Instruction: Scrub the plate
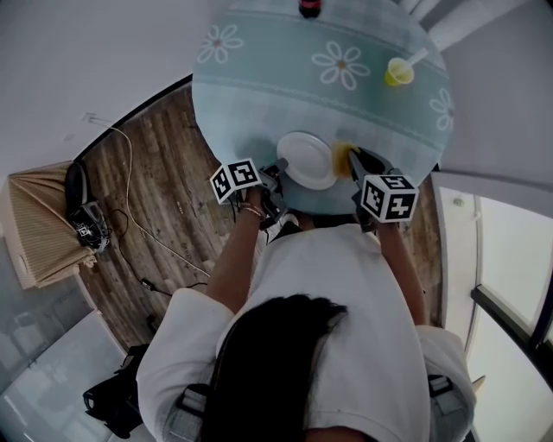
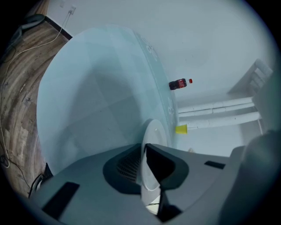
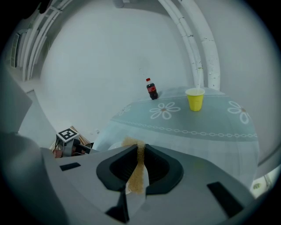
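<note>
Wood-plank floor (image 1: 160, 186) at 9 o'clock, crossed by a white cable (image 1: 130, 203). Tan pleated thing (image 1: 34, 220) at far left is cut by the frame edge, can't tell what it is. Left gripper (image 1: 278, 170) is clamped on the white plate (image 1: 304, 160), jaws closed on its 9 o'clock rim, rim edge-on between them. Plate sits on the table at its 6 o'clock edge. Tan sponge (image 1: 342, 155) is at the plate's 3 o'clock rim, contact hard to tell, pinched in the closed right gripper (image 1: 354, 161). Person's head and shirt hide the table's near edge. Round table (image 1: 276, 82) has a pale blue cloth with white daisies. Walls are white, with white pipes (image 3: 192, 44) behind. Yellow cup (image 1: 398, 72) is at 2 o'clock from the plate, well apart. Dark bottle (image 1: 310, 7) at 12 o'clock is cut off in the head view. Its label is red, print too small to read.
</note>
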